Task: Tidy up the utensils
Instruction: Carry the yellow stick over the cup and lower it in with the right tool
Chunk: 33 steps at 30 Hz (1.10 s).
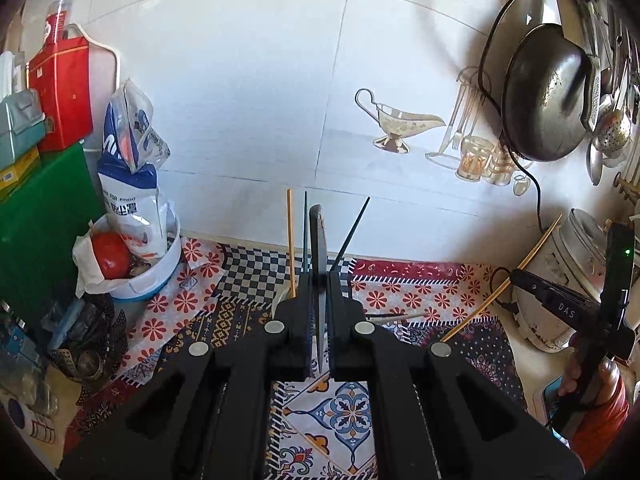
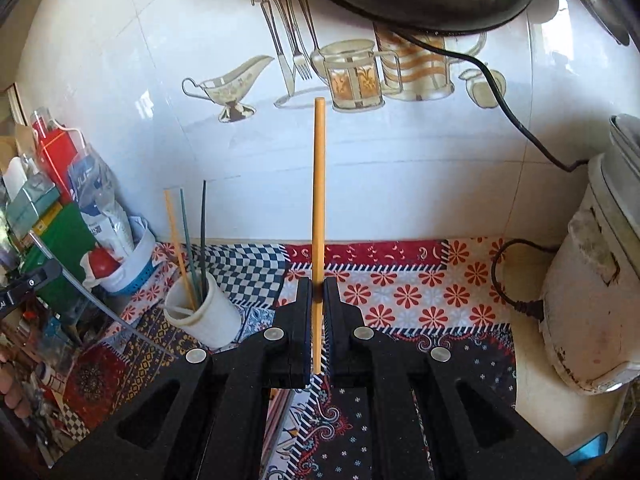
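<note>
My left gripper (image 1: 319, 276) is shut on a flat grey utensil (image 1: 318, 236) that stands upright, seen edge-on. Right behind it a yellow chopstick (image 1: 291, 240) and two dark chopsticks (image 1: 354, 228) rise from a white cup (image 1: 280, 300) that the fingers mostly hide. My right gripper (image 2: 318, 280) is shut on a yellow chopstick (image 2: 319, 200) that points up, above the patterned cloth (image 2: 400, 292). The white cup (image 2: 208, 320) stands to its lower left. In the left wrist view the right gripper (image 1: 514, 276) shows at the right with its chopstick (image 1: 536, 244) slanted.
A worn white rice cooker (image 2: 592, 280) with a plugged cord (image 2: 516, 304) stands at the right. A dark wok (image 1: 544, 92) hangs on the tiled wall. Bags, boxes and a bowl with a tomato (image 1: 110, 260) crowd the left. A thin stick (image 1: 396, 316) lies on the cloth.
</note>
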Motion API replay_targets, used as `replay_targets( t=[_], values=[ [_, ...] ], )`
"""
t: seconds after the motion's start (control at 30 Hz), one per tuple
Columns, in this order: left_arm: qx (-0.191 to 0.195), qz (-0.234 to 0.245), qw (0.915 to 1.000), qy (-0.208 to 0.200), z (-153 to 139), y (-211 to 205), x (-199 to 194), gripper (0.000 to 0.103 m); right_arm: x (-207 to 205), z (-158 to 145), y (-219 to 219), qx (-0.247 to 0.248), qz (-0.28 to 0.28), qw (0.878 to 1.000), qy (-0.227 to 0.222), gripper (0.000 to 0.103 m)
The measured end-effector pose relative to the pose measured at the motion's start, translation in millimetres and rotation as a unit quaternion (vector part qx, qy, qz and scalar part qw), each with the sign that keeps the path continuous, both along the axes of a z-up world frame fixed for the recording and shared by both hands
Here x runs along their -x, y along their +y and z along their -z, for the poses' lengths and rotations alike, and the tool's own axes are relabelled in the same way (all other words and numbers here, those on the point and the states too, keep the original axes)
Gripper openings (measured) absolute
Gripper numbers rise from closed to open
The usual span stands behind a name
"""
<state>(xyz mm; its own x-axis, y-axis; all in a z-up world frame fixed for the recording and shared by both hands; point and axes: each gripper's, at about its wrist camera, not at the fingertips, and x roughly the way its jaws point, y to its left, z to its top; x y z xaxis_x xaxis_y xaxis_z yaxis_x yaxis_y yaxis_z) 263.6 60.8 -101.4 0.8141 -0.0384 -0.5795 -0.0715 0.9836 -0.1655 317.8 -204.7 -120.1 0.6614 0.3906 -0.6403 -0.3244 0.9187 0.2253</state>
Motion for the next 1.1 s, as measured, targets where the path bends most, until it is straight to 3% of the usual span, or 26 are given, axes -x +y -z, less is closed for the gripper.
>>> replay_targets(
  t=[0.33, 0.57, 0.87, 1.1],
  values=[
    [-0.014, -0.005, 0.9993, -0.033, -24.6, 3.6, -23.9, 0.004, -15.2, -41.7, 33.3, -0.039, -0.037, 0.997, -0.049, 0.005],
    [-0.026, -0.009, 0.999, -0.036, -27.3, 8.9, -40.3, 0.004, -27.6, -53.1, 70.1, -0.069, -0.082, 0.992, -0.06, 0.005],
    [-0.024, -0.018, 0.9996, 0.0, 1.5, 22.4, -64.9, 0.004, -42.5, -26.9, 126.5, -0.054, -0.15, 0.987, -0.028, 0.005],
    [-0.022, -0.018, 0.9988, 0.041, 31.6, 24.8, -82.6, 0.004, -54.2, 8.5, 149.4, -0.002, -0.177, 0.984, 0.015, 0.005]
  ],
)
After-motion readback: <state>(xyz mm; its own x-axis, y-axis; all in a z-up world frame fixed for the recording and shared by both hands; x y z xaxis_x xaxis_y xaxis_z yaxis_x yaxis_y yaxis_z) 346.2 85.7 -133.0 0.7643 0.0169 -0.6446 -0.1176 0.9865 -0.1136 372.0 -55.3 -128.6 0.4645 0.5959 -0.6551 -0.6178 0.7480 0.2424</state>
